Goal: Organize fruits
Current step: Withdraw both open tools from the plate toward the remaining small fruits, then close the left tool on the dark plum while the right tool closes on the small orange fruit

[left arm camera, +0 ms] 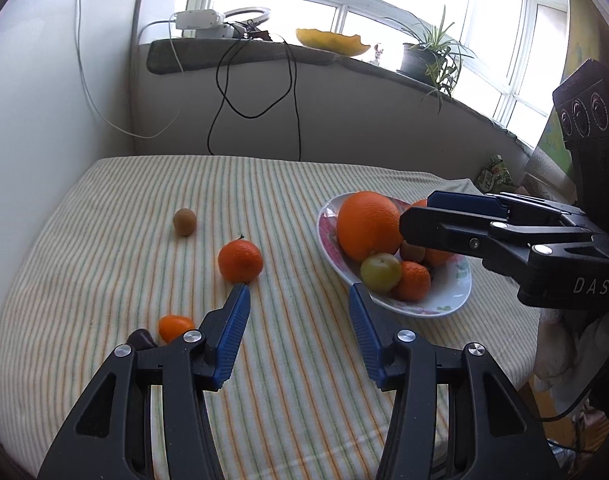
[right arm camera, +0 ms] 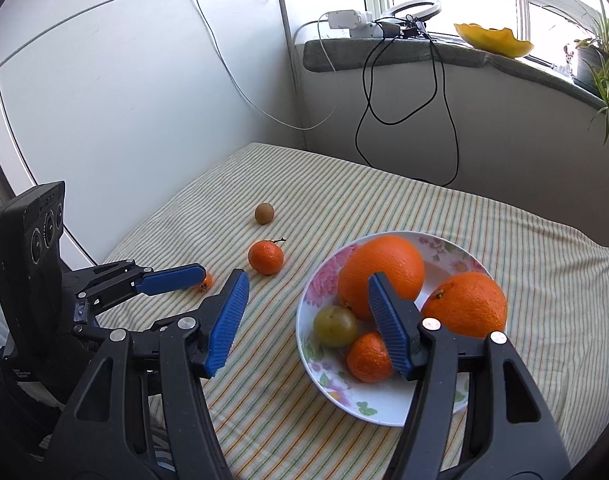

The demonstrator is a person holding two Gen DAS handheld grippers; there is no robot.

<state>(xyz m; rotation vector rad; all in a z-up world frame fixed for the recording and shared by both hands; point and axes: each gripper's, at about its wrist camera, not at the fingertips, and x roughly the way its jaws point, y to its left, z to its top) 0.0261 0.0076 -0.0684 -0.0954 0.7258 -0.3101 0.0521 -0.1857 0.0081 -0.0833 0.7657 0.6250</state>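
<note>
A flowered white bowl (right arm camera: 384, 404) on the striped cloth holds two big oranges (right arm camera: 384, 268) (right arm camera: 468, 304), a green plum (right arm camera: 335, 326) and a small mandarin (right arm camera: 368, 358). A kiwi (left arm camera: 412, 252) also lies in it. Loose on the cloth are a mandarin (left arm camera: 240, 261), a kiwi (left arm camera: 184, 222), a small kumquat (left arm camera: 175, 327) and a dark fruit (left arm camera: 140, 338). My left gripper (left arm camera: 298, 292) is open and empty, just short of the loose mandarin. My right gripper (right arm camera: 308, 278) is open and empty, straddling the bowl's left rim.
The striped tablecloth (left arm camera: 104, 240) covers the table, with a white wall on the left. Black cables (left arm camera: 292, 92) hang from the windowsill behind. On the sill stand a potted plant (left arm camera: 428, 56) and a yellow dish (left arm camera: 332, 42). Clutter lies past the table's right edge.
</note>
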